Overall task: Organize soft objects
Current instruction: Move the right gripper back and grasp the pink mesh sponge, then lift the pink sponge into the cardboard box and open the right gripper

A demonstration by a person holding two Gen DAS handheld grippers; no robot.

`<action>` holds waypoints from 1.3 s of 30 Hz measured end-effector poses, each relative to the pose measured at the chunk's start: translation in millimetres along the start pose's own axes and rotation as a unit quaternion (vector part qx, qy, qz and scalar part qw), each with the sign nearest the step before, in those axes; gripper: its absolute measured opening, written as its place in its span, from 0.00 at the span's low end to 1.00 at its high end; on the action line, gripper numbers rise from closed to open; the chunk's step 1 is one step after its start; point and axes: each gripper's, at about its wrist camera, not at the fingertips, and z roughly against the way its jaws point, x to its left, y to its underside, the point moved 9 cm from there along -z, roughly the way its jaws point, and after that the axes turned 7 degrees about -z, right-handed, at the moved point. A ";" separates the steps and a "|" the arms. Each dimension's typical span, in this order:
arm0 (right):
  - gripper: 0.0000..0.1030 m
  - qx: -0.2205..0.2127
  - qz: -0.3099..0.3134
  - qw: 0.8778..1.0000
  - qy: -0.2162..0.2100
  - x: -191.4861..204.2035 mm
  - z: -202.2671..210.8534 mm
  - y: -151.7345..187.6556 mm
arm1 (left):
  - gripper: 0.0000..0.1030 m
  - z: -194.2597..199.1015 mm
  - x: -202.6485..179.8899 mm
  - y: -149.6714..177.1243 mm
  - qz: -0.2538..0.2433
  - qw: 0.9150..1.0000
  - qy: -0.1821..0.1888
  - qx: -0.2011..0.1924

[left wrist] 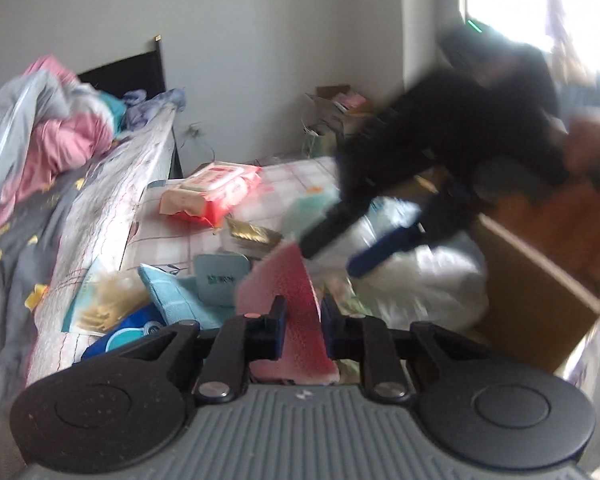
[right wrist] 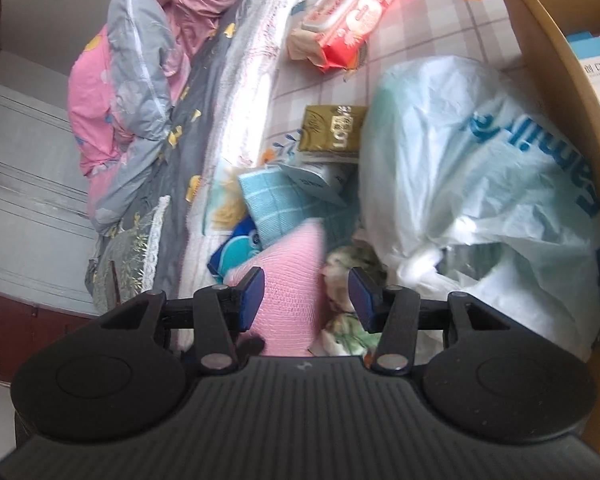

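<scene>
Left wrist: pink cloth [left wrist: 296,300] upright between fingers [left wrist: 278,312]

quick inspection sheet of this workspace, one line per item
surface: checked tablecloth beside a bed, crowded
job's things: pink cloth clamped in left tool; teal towel lying in the pile
clutter: red wipes pack, gold packet, white plastic bag, cardboard box
grippers: left tool shut on pink cloth; right tool open above the same cloth
cables: nothing seen for certain
surroundings: rumpled pink and grey quilt, white wall, bright window
</scene>
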 end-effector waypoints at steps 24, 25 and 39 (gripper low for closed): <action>0.52 0.011 0.192 0.976 0.105 64.0 -32.6 -46.7 | 0.22 2.7 14.5 33.8 0.108 0.993 0.039 0.038; 0.52 0.025 0.197 0.974 0.112 64.1 -41.3 -46.7 | 0.22 2.3 15.9 34.6 0.112 0.992 0.039 0.039; 0.31 0.056 0.217 0.968 0.110 50.4 -32.0 -14.5 | 0.32 6.1 27.4 43.5 0.157 0.985 0.054 0.040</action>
